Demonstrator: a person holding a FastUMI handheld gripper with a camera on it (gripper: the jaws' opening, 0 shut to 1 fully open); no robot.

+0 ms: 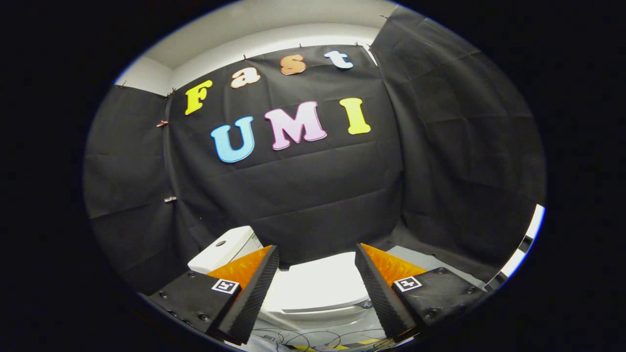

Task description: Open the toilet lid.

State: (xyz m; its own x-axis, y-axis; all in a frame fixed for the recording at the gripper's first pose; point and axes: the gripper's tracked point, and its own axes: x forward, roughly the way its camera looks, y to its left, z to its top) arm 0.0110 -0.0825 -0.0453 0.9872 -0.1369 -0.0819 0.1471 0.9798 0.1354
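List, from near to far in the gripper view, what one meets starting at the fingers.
Gripper, fingers open and touching nothing → cables on the floor → closed toilet lid, seen between the fingers → toilet tank behind the left finger → black cloth wall.

The camera rides on the tongs point(317, 254), looking forward and perhaps slightly down at the nearby toilet point(318, 288)

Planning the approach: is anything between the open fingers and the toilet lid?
Nothing: in the gripper view, the gripper is open, apart from the closed toilet lid, seen in open air between its fingers.
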